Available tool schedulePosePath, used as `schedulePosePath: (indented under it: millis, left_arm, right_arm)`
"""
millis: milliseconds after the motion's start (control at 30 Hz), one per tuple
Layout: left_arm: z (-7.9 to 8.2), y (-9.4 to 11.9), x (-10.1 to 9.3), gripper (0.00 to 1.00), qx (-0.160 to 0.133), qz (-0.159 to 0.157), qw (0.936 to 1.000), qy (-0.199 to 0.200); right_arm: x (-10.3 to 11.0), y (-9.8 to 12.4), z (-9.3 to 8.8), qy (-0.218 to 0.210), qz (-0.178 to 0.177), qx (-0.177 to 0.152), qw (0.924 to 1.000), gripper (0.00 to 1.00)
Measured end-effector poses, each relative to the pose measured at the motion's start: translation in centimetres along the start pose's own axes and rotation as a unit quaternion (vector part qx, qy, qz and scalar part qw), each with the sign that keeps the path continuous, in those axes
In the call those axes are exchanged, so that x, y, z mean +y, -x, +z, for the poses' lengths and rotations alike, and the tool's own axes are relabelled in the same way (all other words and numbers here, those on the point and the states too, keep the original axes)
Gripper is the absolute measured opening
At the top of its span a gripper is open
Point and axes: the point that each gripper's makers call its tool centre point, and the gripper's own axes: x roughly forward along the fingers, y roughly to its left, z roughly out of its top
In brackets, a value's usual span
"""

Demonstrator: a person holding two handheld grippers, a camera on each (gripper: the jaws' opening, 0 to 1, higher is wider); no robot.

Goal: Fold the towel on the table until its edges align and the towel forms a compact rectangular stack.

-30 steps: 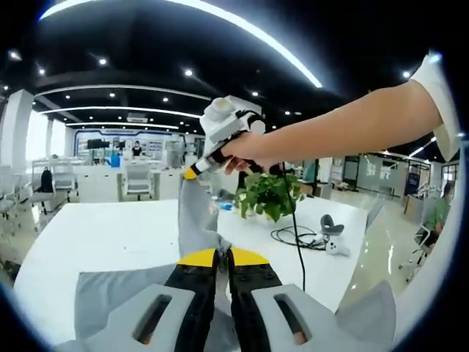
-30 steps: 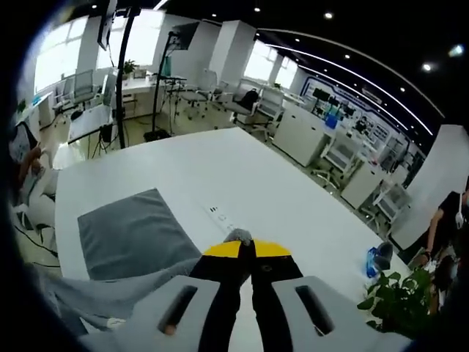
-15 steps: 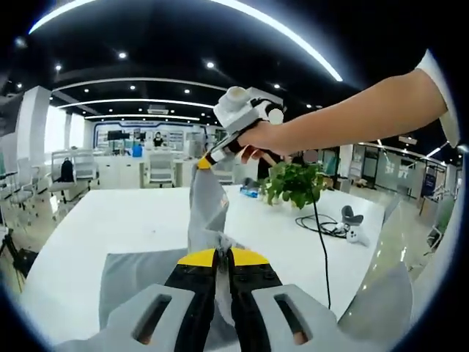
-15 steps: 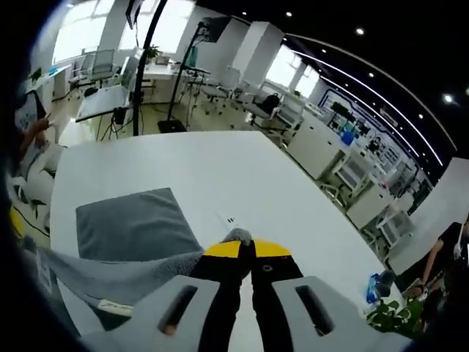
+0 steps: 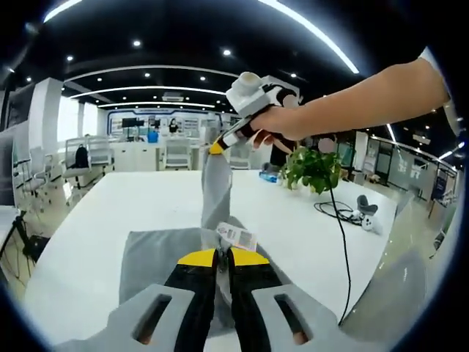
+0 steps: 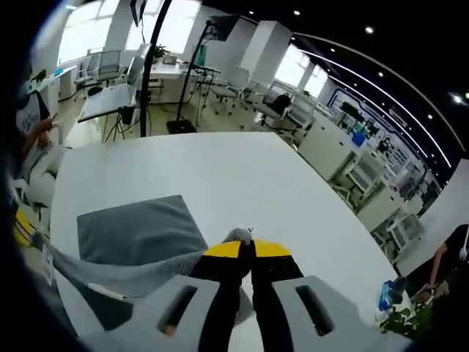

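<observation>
In the left gripper view, the left gripper (image 5: 218,257) has its yellow-tipped jaws closed together on a corner of the grey towel (image 5: 157,257). A small white care label (image 5: 236,236) sticks out of the cloth just above the jaw tips. From this corner one edge of the towel rises as a narrow strip to the right gripper (image 5: 217,147), which is held by a person's hand (image 5: 272,125) well above the white table (image 5: 88,227) and also pinches the cloth. The rest of the towel lies flat on the table under the lifted edge. Further back on the table stand a green potted plant (image 5: 315,166), a black cable (image 5: 338,220) and a small white device (image 5: 368,223).

In the right gripper view, the right gripper (image 6: 245,250) is closed on a bunched bit of grey cloth that shows just above its tips. From there the lifted edge of the towel (image 6: 139,229) runs down to the left, and the flat part lies on the table (image 6: 242,172) below it. The surface around the towel is free.

As a judgement, the task is in an early stage: two neighbouring corners are gripped and raised, but no fold is laid yet. The lifted edge must be carried across to the opposite edge, put down with the edges matching, and probably folded again before a compact rectangular stack is reached.
</observation>
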Motion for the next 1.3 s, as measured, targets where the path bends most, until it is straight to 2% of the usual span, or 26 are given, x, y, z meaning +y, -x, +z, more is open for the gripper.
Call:
schedulePosePath:
  millis: [233, 300, 400, 600, 767, 900, 967, 1067, 1233, 1300]
  left_arm:
    - [-1.3, 0.5, 1.2, 0.05, 0.009, 0.012, 0.9999, 0.0]
    - [-1.5, 0.7, 1.6, 0.05, 0.012, 0.014, 0.9998, 0.004]
    - [-2.4, 0.8, 2.7, 0.05, 0.019, 0.021, 0.9996, 0.004]
    - [-4.1, 1.2, 4.0, 0.05, 0.038, 0.035, 0.9986, 0.015]
    - [-5.4, 1.4, 5.0, 0.05, 0.047, 0.046, 0.9975, 0.028]
    - [-6.7, 1.3, 5.8, 0.05, 0.054, 0.053, 0.9964, 0.038]
    - [-7.4, 1.1, 6.3, 0.05, 0.06, 0.056, 0.9957, 0.041]
    - [-8.0, 0.8, 6.6, 0.05, 0.066, 0.06, 0.995, 0.045]
    - [-9.0, 0.5, 7.3, 0.05, 0.074, 0.065, 0.9938, 0.051]
    - [-9.1, 0.7, 7.6, 0.05, 0.074, 0.066, 0.9936, 0.055]
  right_arm:
    - [1.5, -2.5, 0.6, -0.009, 0.015, -0.004, 0.9998, 0.02]
    - [1.9, -3.9, 1.1, -0.007, 0.02, -0.006, 0.9998, 0.02]
    - [2.4, -4.8, 1.2, -0.007, 0.029, -0.008, 0.9995, 0.02]
    - [4.5, -8.0, 1.6, -0.002, 0.052, -0.012, 0.9986, 0.02]
    - [6.0, -8.8, 1.6, 0.004, 0.062, -0.015, 0.9979, 0.02]
    - [6.9, -10.3, 1.5, 0.0, 0.071, -0.012, 0.9974, 0.02]
    - [7.4, -11.8, 1.6, 0.003, 0.073, -0.009, 0.9973, 0.02]
    - [7.9, -12.3, 1.3, 0.025, 0.076, -0.003, 0.9968, 0.02]
    - [8.5, -14.5, 1.6, 0.024, 0.082, 0.004, 0.9963, 0.02]
    - [8.8, -14.8, 1.6, 0.025, 0.084, 0.003, 0.9962, 0.02]
